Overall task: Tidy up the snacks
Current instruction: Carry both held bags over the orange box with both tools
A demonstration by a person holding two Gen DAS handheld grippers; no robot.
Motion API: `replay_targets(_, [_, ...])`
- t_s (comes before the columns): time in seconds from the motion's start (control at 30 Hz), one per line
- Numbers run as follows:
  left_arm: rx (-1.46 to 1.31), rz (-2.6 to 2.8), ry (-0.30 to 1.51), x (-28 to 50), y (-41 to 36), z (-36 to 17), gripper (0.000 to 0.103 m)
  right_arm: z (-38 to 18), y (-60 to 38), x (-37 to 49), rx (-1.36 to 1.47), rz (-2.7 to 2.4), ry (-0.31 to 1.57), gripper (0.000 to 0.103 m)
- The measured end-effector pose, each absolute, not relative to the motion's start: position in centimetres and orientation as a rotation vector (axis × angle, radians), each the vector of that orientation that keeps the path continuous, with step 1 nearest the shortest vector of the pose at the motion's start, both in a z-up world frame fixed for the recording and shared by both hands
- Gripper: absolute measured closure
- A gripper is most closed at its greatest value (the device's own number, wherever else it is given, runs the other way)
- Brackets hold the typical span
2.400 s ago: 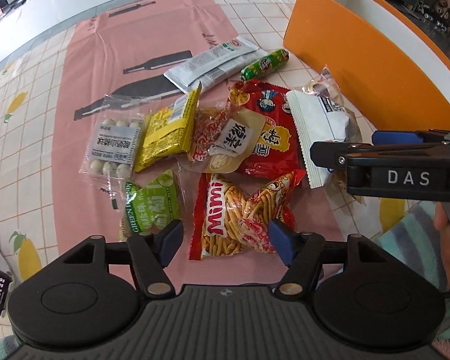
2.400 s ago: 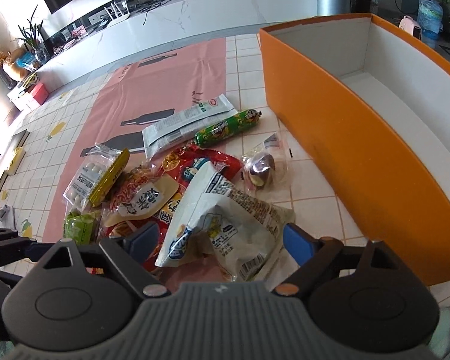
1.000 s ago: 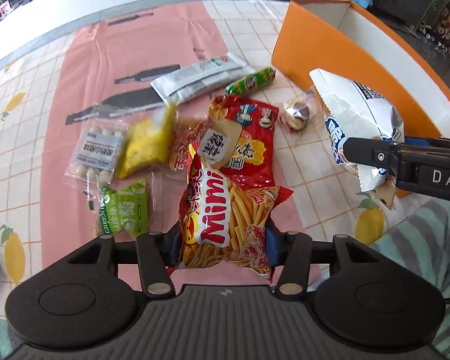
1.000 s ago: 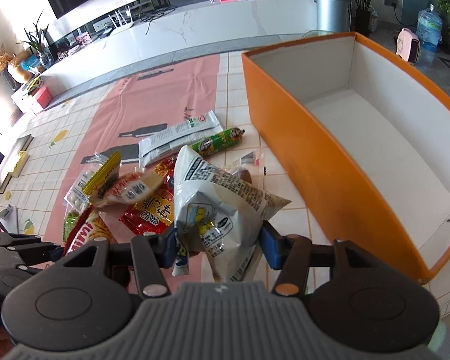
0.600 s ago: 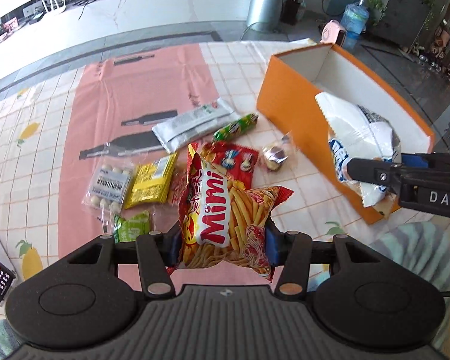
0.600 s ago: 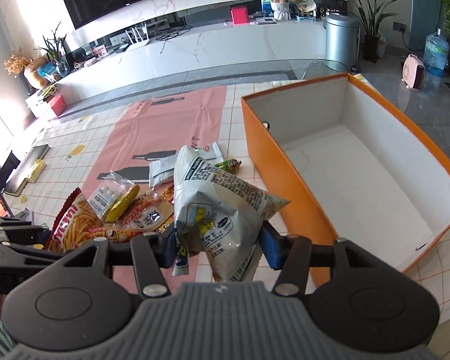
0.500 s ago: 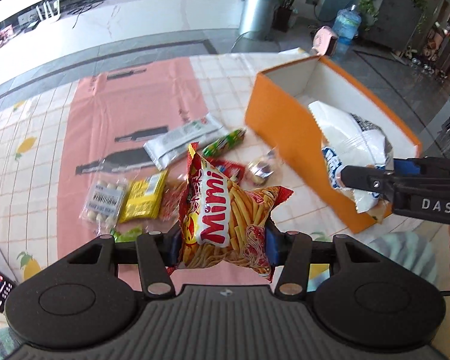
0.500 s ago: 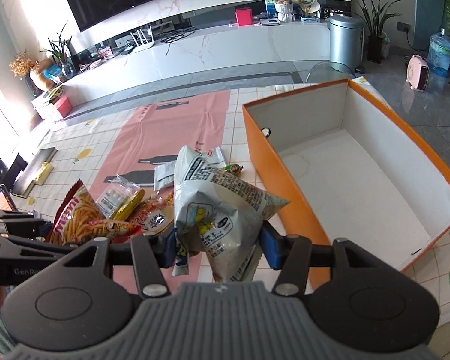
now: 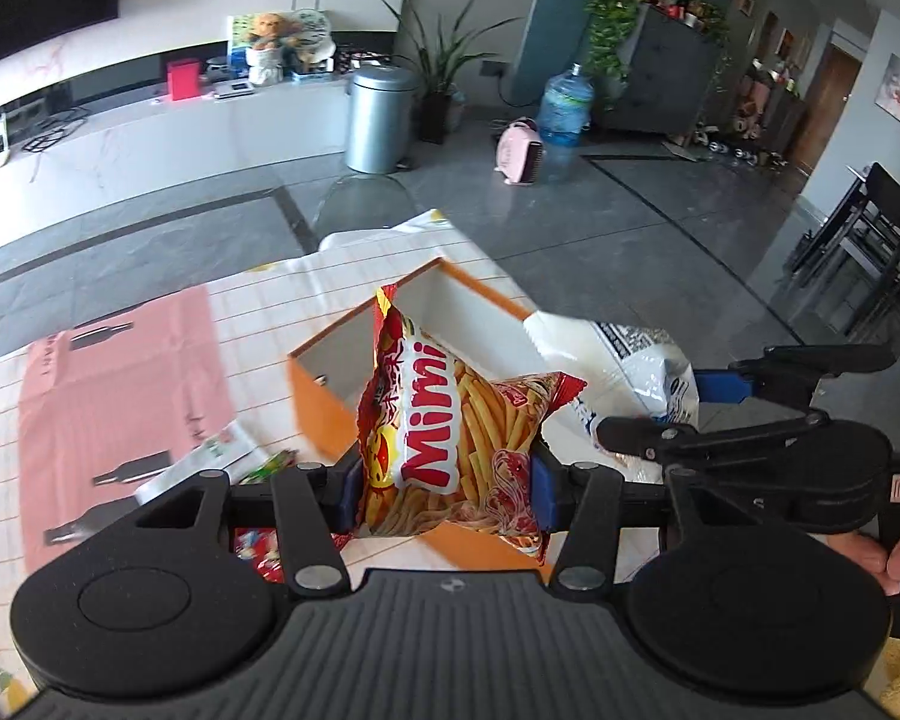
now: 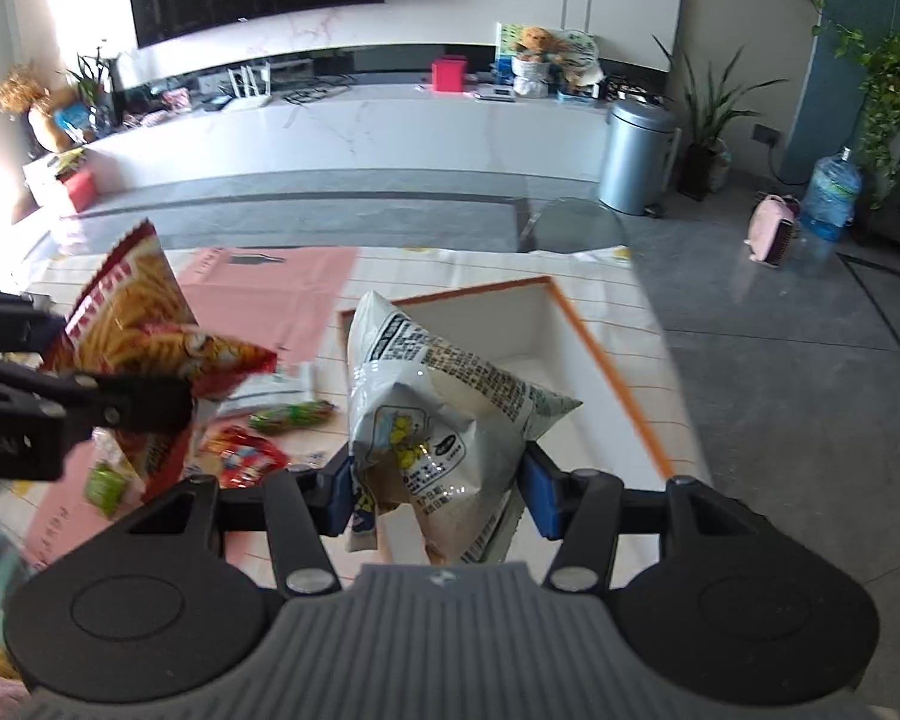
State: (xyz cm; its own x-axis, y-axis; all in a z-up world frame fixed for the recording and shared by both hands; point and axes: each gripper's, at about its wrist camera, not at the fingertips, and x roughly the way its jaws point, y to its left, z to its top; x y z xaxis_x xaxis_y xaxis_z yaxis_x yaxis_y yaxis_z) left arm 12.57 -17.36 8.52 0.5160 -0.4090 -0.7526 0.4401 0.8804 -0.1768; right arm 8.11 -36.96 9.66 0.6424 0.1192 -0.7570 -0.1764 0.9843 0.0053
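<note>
1. Two bags are riding airborne: left gripper point(image 9: 444, 495) is clamping the red Mimi fries bag point(image 9: 450, 426), right gripper point(image 10: 438, 498) is clamping the white snack bag point(image 10: 438, 414).
2. Orange box point(image 10: 618, 354) is lying ahead and below both; right gripper looks nearer its opening.

My right gripper point(image 10: 438, 495) pinches a white snack bag point(image 10: 432, 414) between its blue pads, held in the air over the open orange box point(image 10: 606, 360) with its white inside. To my left, my left gripper point(image 10: 120, 405) clamps a red Mimi chip bag point(image 10: 144, 324). Below lie a green sausage stick point(image 10: 291, 415) and a red packet point(image 10: 243, 456) on the checked tablecloth point(image 10: 450, 276)
</note>
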Motion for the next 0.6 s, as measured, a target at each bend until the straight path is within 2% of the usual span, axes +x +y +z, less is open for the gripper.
replay_targets(0.33, [0.104, -0.581, 1.008, 17.1, -22.9, 3.4, 0.044, 5.8, -39.5, 12.1, -0.273, 0.196, 0.936, 0.05])
replay_targets(0.6, [0.221, -0.616, 1.083, 19.1, -24.3, -0.6, 0.044, 1.6, -39.3, 15.5, -0.429, 0.302, 1.025, 0.05])
